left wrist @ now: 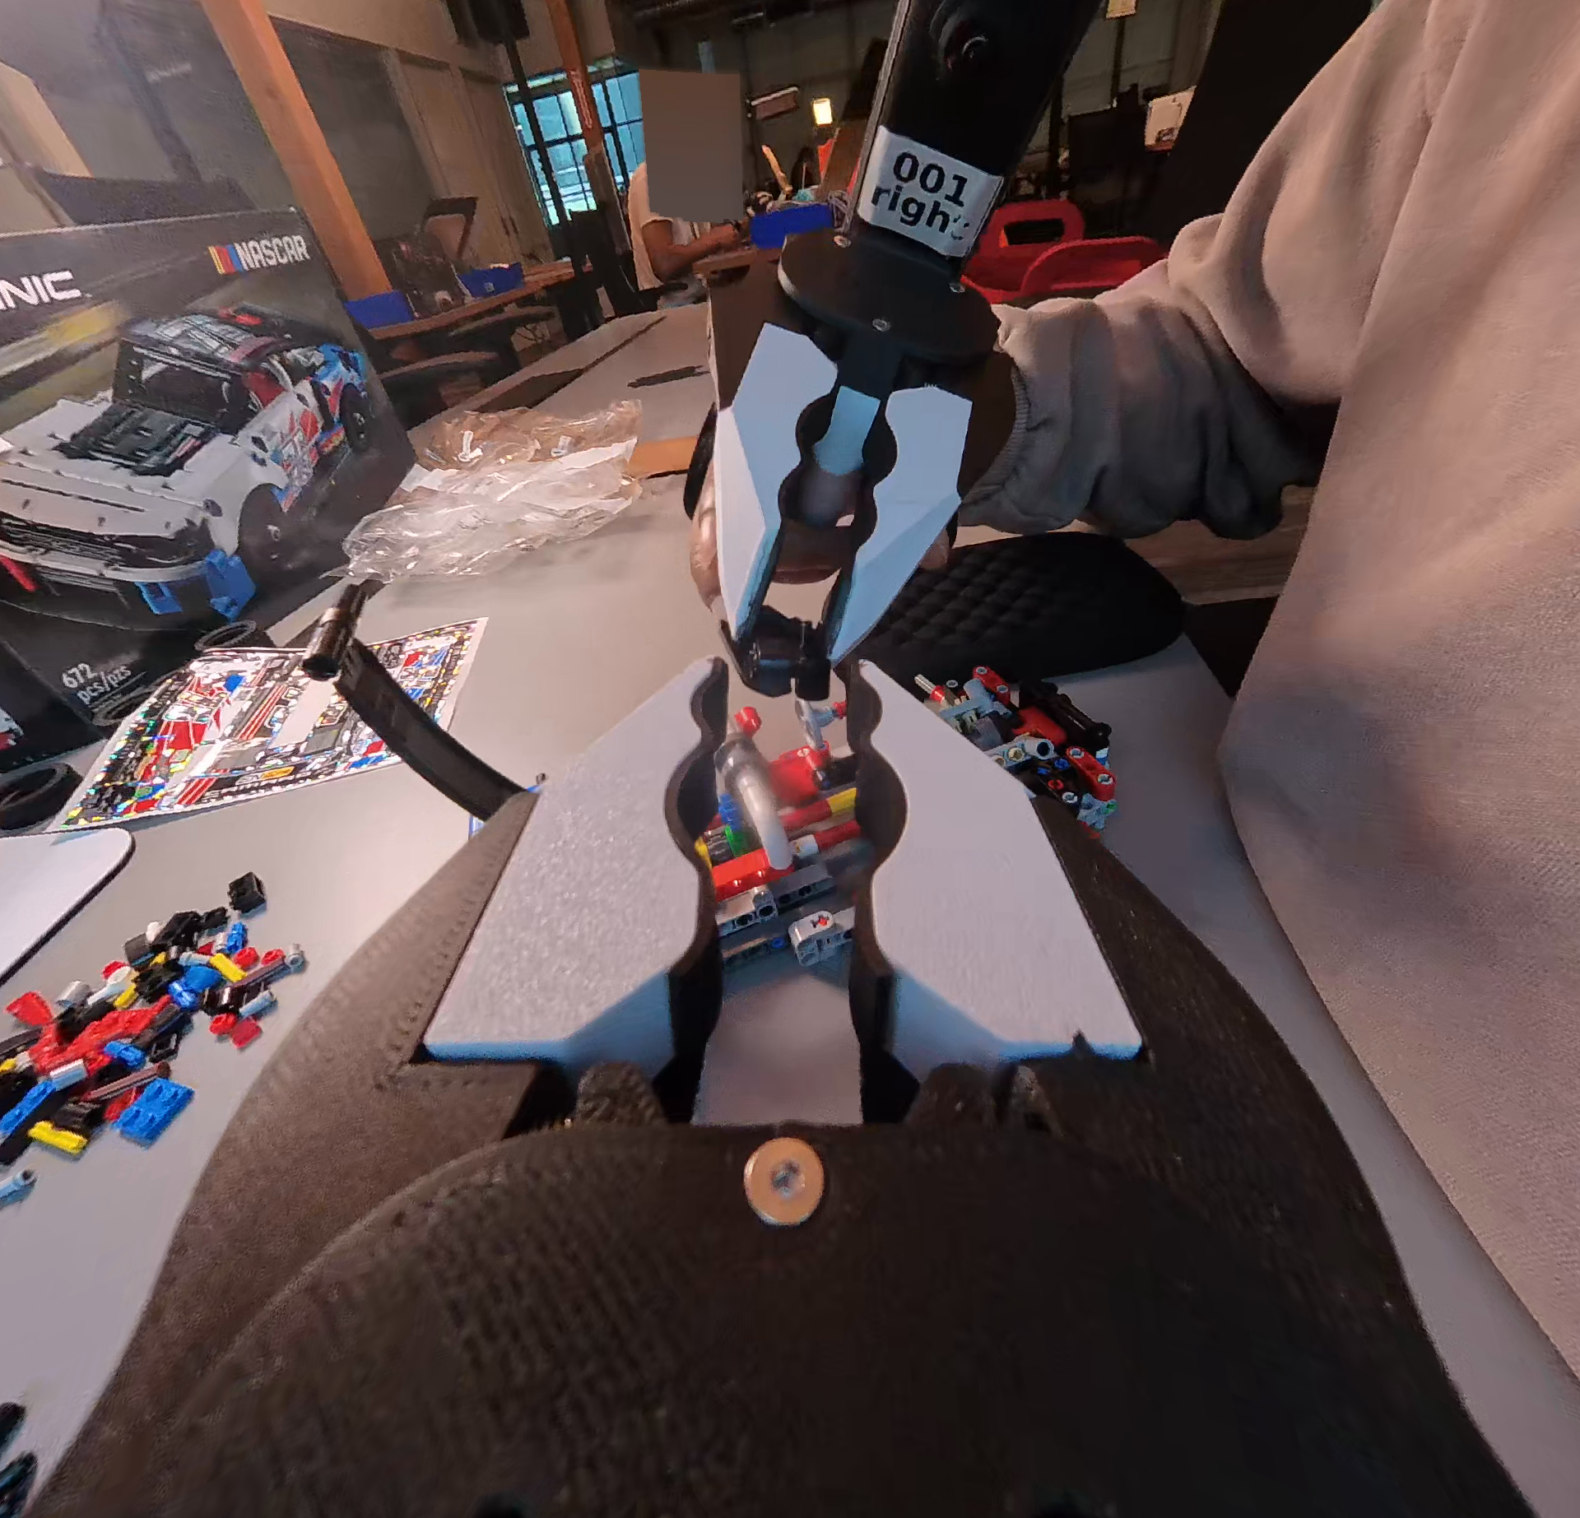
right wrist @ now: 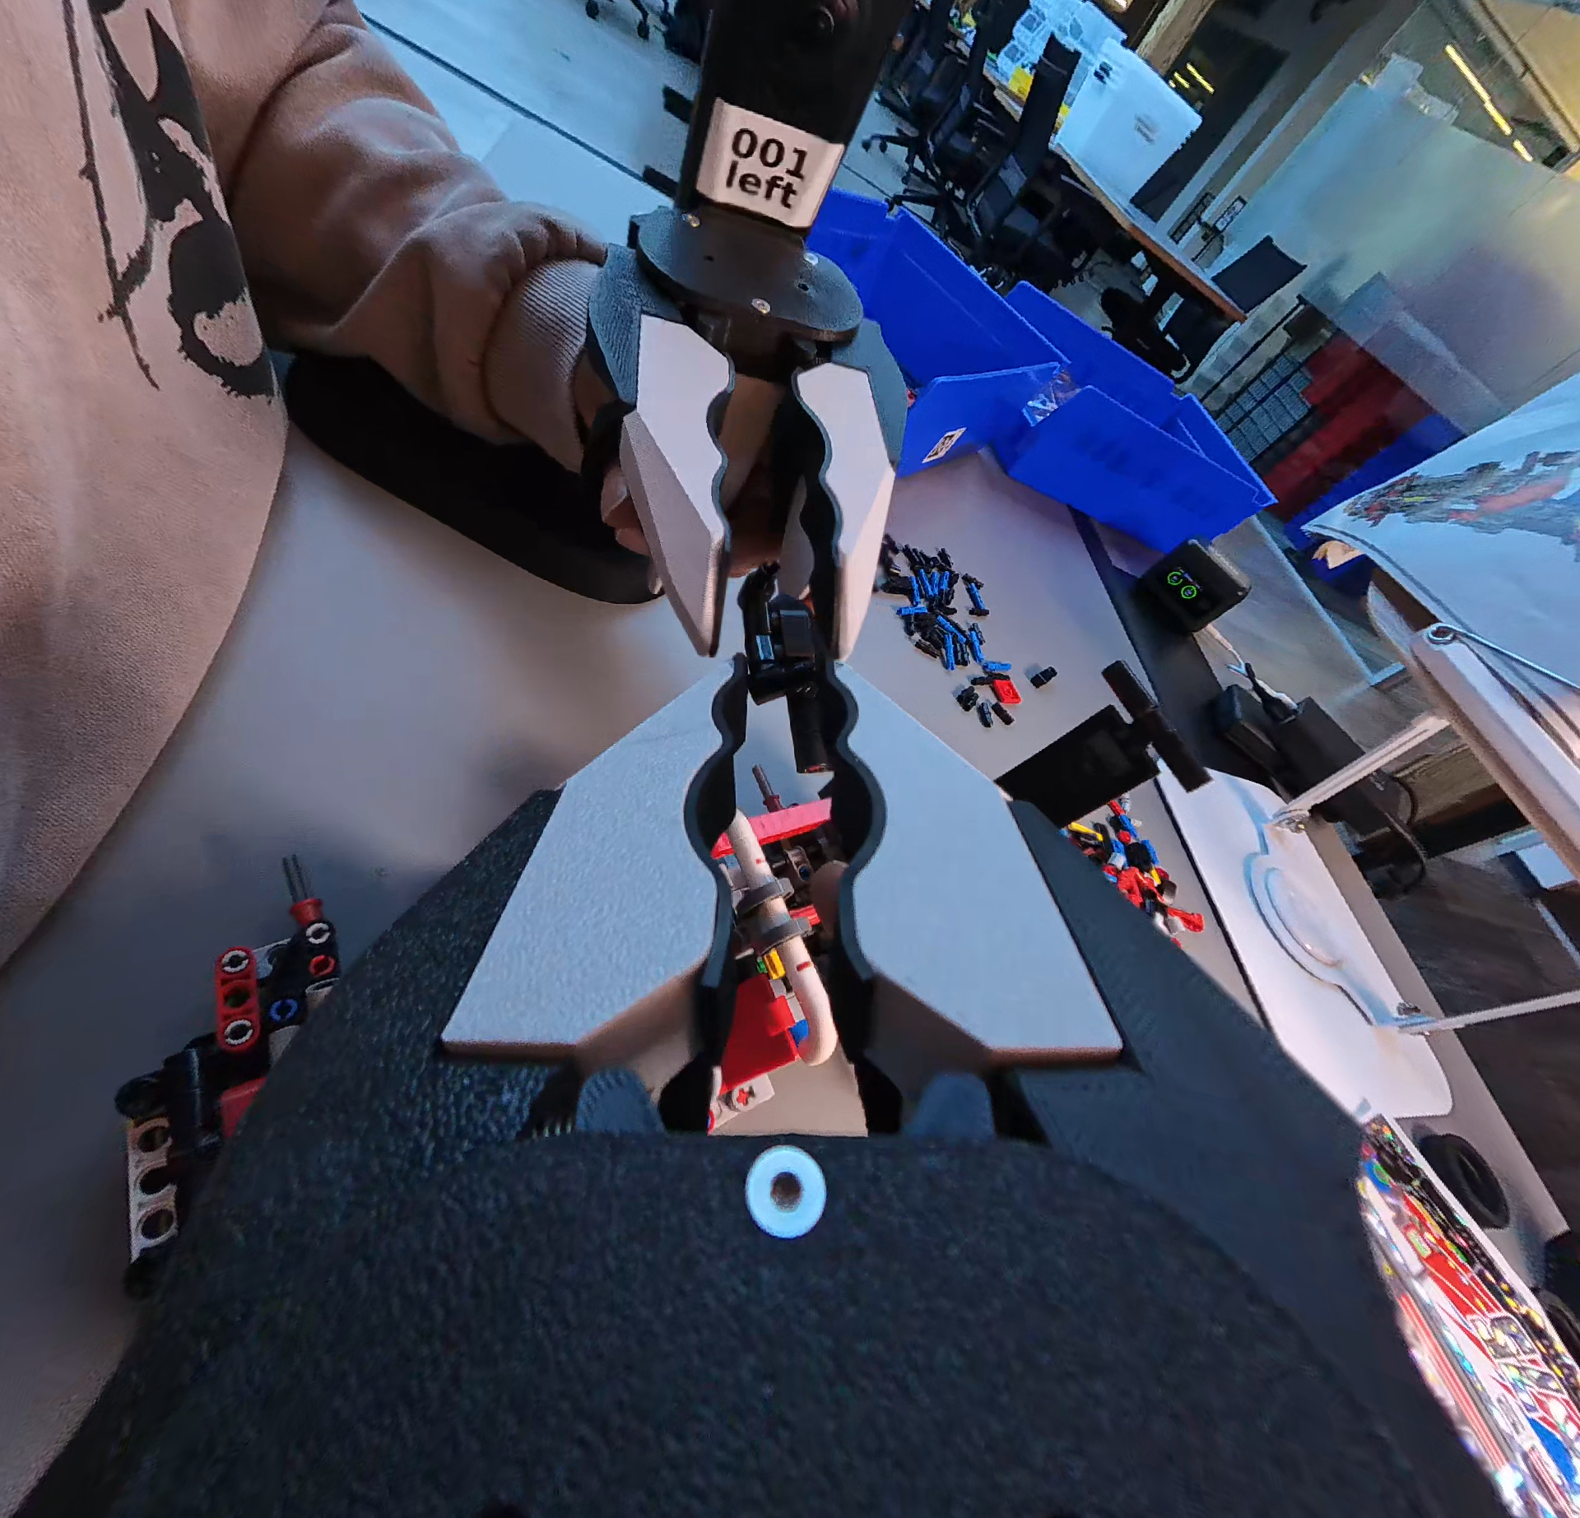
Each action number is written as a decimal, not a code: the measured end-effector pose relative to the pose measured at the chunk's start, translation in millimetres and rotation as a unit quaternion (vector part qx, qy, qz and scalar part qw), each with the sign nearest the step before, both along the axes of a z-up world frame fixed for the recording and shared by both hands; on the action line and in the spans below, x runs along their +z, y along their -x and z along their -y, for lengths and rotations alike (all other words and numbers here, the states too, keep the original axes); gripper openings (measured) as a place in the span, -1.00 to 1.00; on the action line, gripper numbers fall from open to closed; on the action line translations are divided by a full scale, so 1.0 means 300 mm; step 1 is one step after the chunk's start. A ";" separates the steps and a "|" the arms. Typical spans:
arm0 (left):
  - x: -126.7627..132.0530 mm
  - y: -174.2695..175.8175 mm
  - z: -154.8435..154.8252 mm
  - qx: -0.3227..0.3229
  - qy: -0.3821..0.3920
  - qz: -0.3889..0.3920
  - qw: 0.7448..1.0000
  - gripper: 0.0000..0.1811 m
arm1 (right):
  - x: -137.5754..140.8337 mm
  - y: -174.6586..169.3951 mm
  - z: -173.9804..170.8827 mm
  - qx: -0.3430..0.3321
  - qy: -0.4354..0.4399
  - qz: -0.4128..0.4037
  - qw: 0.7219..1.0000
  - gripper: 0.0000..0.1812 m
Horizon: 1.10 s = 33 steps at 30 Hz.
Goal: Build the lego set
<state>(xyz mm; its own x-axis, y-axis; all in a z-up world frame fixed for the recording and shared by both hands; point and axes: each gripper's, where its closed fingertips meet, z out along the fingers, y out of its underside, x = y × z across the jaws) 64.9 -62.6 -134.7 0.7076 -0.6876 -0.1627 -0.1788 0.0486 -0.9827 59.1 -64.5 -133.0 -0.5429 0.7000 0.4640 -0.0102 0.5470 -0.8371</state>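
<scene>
My right gripper (right wrist: 788,678) is shut on a small black Lego piece (right wrist: 782,635), held in the air with a black pin hanging under it. In the left wrist view it (left wrist: 788,646) comes down from above with the piece (left wrist: 774,652) at its tips. My left gripper (left wrist: 788,680) faces it tip to tip, jaws apart, just short of the piece; it also shows in the right wrist view (right wrist: 774,643). Below both, on the table, lies the red and grey Lego assembly (left wrist: 769,827) with a grey tube, also in the right wrist view (right wrist: 774,921).
A second sub-assembly (left wrist: 1026,737) lies near the person's body. Loose pieces (left wrist: 111,1041), a sticker sheet (left wrist: 274,725), the set box (left wrist: 171,451) and plastic bags (left wrist: 513,485) are left. Blue bins (right wrist: 1069,400), blue and black pins (right wrist: 940,605) and a black pad (left wrist: 1026,596) lie farther off. Left and right tips are no more than a few centimetres apart.
</scene>
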 end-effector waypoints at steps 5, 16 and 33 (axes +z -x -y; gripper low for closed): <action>0.002 -0.002 -0.001 0.003 0.006 0.010 1.000 -0.82 | 0.012 -0.006 0.004 -0.002 -0.007 -0.006 1.000 -0.84; -0.006 0.012 -0.027 -0.005 0.176 0.241 0.954 -0.82 | 0.015 0.011 -0.027 -0.066 -0.150 -0.121 0.979 -0.85; 0.012 0.028 -0.014 -0.031 0.165 0.258 0.951 -0.67 | 0.013 0.016 -0.019 -0.067 -0.087 -0.096 0.989 -0.85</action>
<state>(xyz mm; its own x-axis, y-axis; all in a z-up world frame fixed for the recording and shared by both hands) 56.6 -58.3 -131.1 0.5909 -0.6835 0.4285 0.3255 -0.2840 -0.9019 54.2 -58.8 -129.1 -0.3416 0.6597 0.6694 -0.0777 0.6900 -0.7196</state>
